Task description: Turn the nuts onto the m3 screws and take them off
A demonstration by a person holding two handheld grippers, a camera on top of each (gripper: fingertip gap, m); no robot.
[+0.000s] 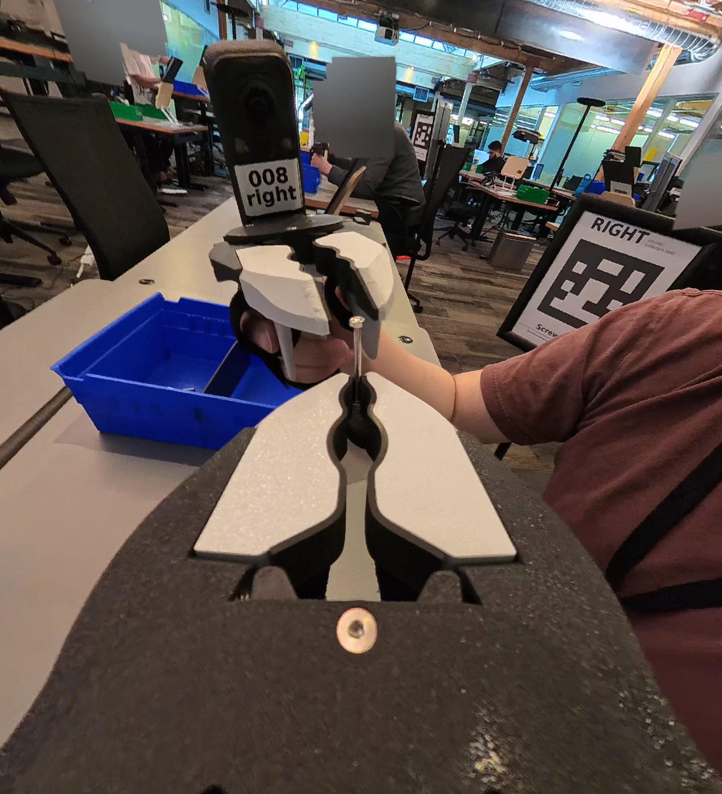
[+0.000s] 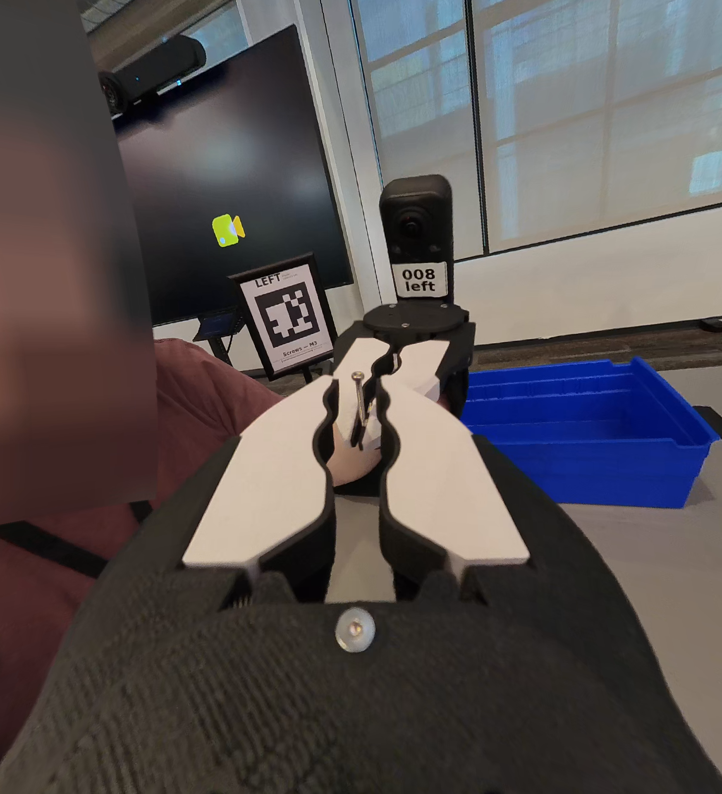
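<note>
My left claw (image 1: 357, 386) pinches the screw (image 1: 356, 343) upright, head up; my right claw (image 2: 353, 389) hangs narrowly parted, empty. I see no nut, so threading seems unstarted.

A blue bin (image 1: 166, 378) is seen on the grey table (image 1: 20, 537) at nine o'clock, split by a dark divider (image 1: 220, 370); something small, perhaps hardware, lies inside. A framed marker sign (image 1: 600, 275) is stood at two o'clock, with black office chairs (image 1: 88, 180) at ten. In the right wrist view, a dark wall screen (image 2: 230, 184) is hung at eleven o'clock above another framed sign (image 2: 286, 316).
</note>
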